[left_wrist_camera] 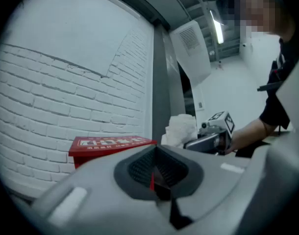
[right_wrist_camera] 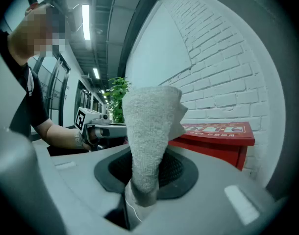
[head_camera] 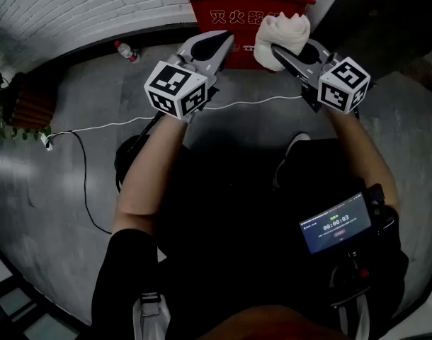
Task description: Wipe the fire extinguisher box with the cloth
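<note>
Head view: at 11 o'clock the left gripper, clenched on nothing, hovers before the red fire extinguisher box at 12 o'clock, while at 1 o'clock the right gripper grasps the white cloth, apparently raised ready for wiping.

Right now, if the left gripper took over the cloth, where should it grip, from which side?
Probably the cloth by its bunched free end, clear beyond the right gripper shut on it; bring the left gripper in from its own side.
</note>
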